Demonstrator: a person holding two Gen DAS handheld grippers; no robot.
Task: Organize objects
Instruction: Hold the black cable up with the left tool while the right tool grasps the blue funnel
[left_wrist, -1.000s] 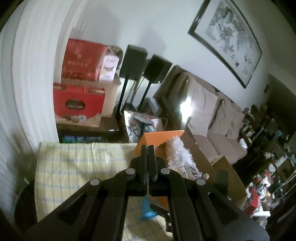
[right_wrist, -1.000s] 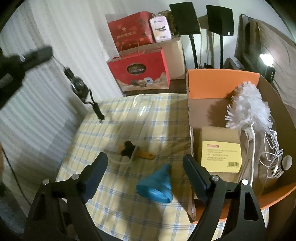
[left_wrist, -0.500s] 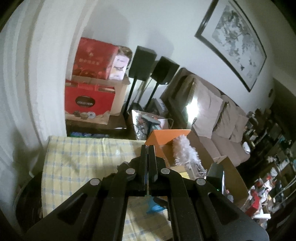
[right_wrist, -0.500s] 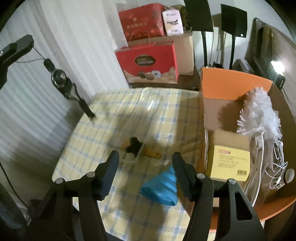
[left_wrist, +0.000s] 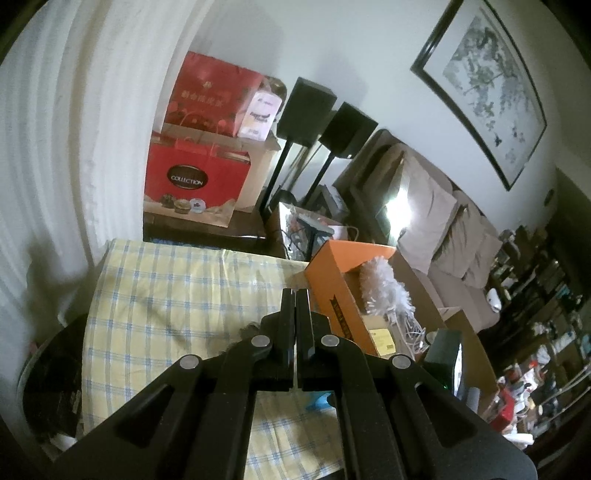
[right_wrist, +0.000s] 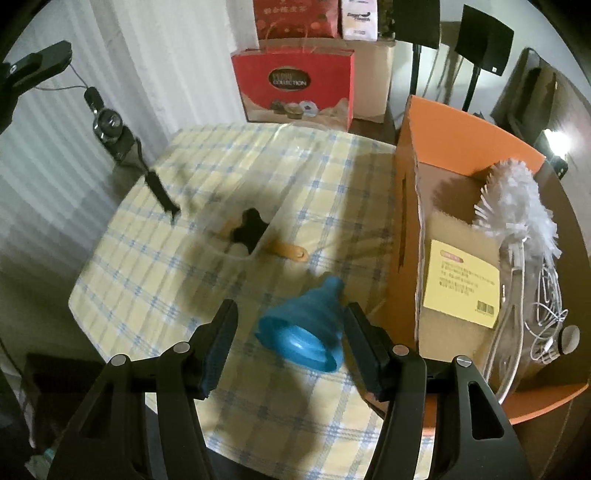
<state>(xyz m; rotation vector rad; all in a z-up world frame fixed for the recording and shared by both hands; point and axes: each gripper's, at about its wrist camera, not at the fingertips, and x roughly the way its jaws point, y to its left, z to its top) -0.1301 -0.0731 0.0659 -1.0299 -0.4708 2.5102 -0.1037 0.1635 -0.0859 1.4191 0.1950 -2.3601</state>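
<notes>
A blue funnel (right_wrist: 304, 328) lies on its side on the checked tablecloth (right_wrist: 229, 177). My right gripper (right_wrist: 288, 317) is open, its jaws on either side of the funnel without touching it. A black brush with a wooden handle (right_wrist: 255, 232) lies farther back. An orange cardboard box (right_wrist: 454, 147) at the right holds a white duster (right_wrist: 517, 195) and a brown package with a yellow label (right_wrist: 461, 284). My left gripper (left_wrist: 295, 295) is shut and empty, held high above the table; the box (left_wrist: 332, 291) and a sliver of the funnel (left_wrist: 319, 400) show below it.
Red gift bags (right_wrist: 295, 88) and speaker stands (right_wrist: 476, 40) stand behind the table. A camera on a clamp arm (right_wrist: 110, 125) reaches in at the left edge. A sofa (left_wrist: 436, 229) and cluttered shelves (left_wrist: 546, 332) lie to the right in the left wrist view.
My right gripper has moved down and forward onto the funnel, its jaws narrowing around it. My left gripper has risen and tipped, staying shut.
</notes>
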